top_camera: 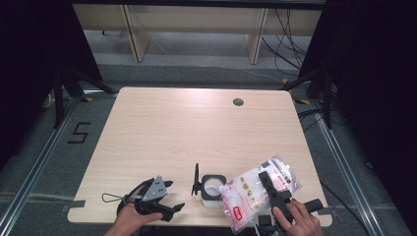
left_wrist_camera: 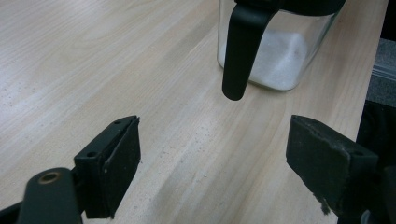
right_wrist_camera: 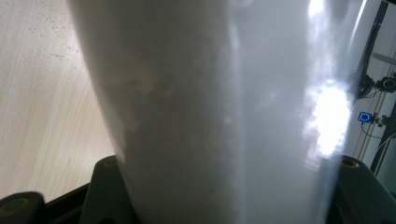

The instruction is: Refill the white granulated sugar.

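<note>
At lower right of the high view, the right tongs point(top_camera: 273, 189) clamp a soft, slippery, heavy bag point(top_camera: 248, 194) mid-body beside the jar point(top_camera: 213, 187); left tongs point(top_camera: 164, 201) gape empty.

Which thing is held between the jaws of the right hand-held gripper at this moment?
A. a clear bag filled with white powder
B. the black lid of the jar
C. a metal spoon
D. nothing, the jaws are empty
A: in the high view the right hand-held gripper clamps the bag of white powder, tilted toward the open jar, and the right gripper view shows the bag between the jaws.
</note>
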